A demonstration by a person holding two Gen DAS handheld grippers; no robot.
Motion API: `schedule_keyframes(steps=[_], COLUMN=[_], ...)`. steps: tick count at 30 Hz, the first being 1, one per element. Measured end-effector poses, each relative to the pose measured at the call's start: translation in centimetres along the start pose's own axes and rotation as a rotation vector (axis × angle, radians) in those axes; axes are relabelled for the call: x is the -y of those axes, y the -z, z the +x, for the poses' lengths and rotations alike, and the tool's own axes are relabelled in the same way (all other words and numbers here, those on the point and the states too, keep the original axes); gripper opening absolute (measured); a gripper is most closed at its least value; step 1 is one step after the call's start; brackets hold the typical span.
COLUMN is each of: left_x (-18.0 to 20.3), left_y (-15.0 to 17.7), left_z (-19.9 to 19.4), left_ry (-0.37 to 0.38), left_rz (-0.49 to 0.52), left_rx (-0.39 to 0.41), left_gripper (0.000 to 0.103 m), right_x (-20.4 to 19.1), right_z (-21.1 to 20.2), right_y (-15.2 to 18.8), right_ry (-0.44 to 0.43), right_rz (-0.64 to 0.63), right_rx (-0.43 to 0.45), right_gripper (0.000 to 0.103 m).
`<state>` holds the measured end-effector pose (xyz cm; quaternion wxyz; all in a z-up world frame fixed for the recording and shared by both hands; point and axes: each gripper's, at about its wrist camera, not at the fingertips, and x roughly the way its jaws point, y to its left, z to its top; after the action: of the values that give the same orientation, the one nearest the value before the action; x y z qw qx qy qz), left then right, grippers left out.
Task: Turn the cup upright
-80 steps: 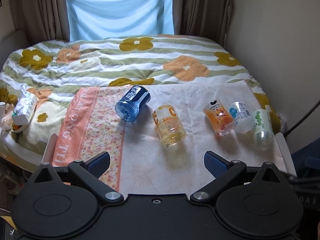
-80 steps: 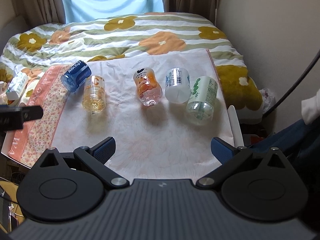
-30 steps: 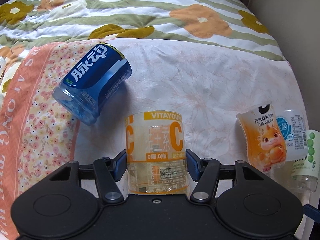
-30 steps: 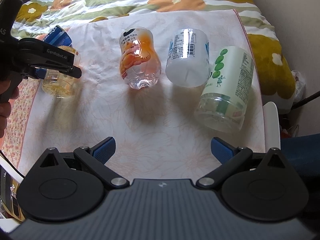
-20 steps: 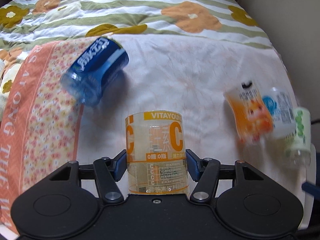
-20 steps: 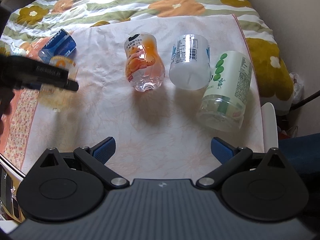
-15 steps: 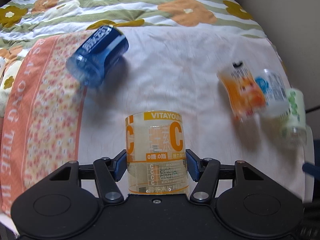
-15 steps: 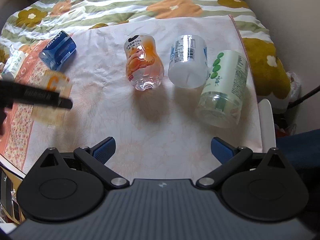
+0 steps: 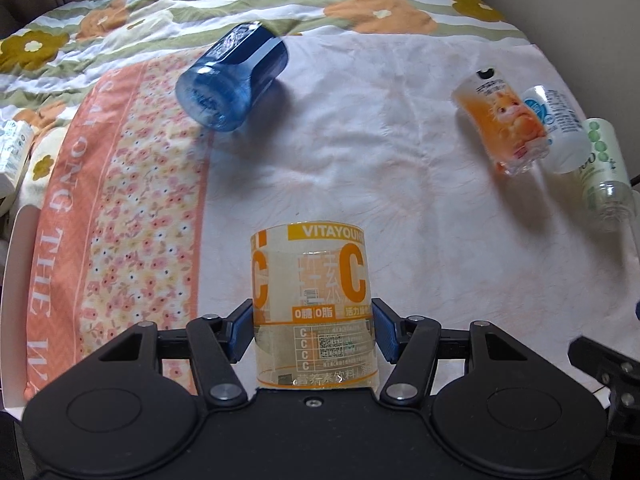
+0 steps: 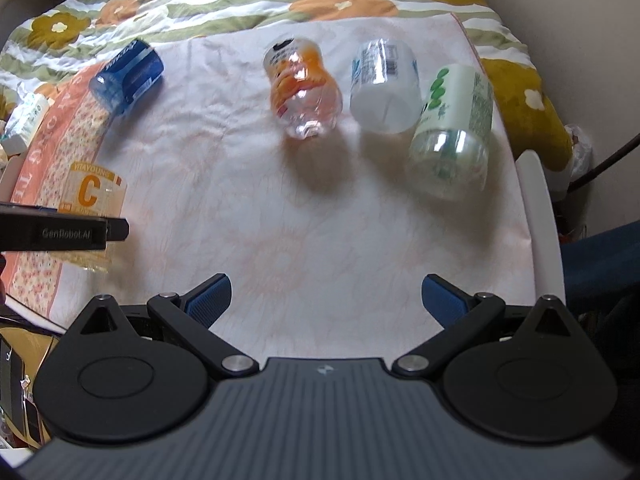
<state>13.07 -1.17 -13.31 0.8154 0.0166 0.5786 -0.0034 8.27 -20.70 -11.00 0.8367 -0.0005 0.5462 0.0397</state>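
Observation:
My left gripper (image 9: 313,330) is shut on a clear yellow cup with an orange "C" label (image 9: 312,300), held off the white cloth (image 9: 360,152). In the right wrist view the same cup (image 10: 94,200) hangs at the left edge, tilted, behind the left gripper's finger (image 10: 72,232). My right gripper (image 10: 326,294) is open and empty above the cloth's near edge (image 10: 320,220). A blue cup (image 9: 232,80), an orange cup (image 9: 508,124), a white cup (image 9: 560,128) and a green-dotted cup (image 9: 604,168) lie on their sides.
The cloth lies over a board on a bed with a flowered quilt (image 9: 200,12). An orange floral strip (image 9: 120,200) runs down the cloth's left side. A tissue pack (image 10: 26,124) sits at the far left. A wall rises on the right.
My left gripper closed on the yellow cup where it lay, then lifted and drew it back toward the near left. The right gripper stayed open and drifted slightly.

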Motion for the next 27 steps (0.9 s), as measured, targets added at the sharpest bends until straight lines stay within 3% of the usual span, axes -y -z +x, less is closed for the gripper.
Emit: schedule_keyframes(steps=[14,16,18,27], left_x=[-0.7,-0.8,-0.8,-1.3], left_y=[0.8,0.8,0.9,1.9], left_z=[0.9,0.7,0.3,-1.7], left_ry=[0.007,0.014,0.018,0.058], left_rz=[-0.001,0.003,0.004,0.000], left_rx=[0.020,0.027,0.045,0.057], left_gripper=[0.066,0.082,0.091,0.092], right_x=[-1.2,-1.3,-1.4,-2.4], right_z=[-0.3,-0.4,-0.4,-1.6], right_y=[1.3,1.3,1.4,0.9], right_ry=[0.034,0.035,0.036,0.047], right_rz=[0.019,0.019,0.020,0.018], right_rx=[-0.005,-0.005,-0.004,0.025], right_gripper=[0.103,0.103,0.103,0.103])
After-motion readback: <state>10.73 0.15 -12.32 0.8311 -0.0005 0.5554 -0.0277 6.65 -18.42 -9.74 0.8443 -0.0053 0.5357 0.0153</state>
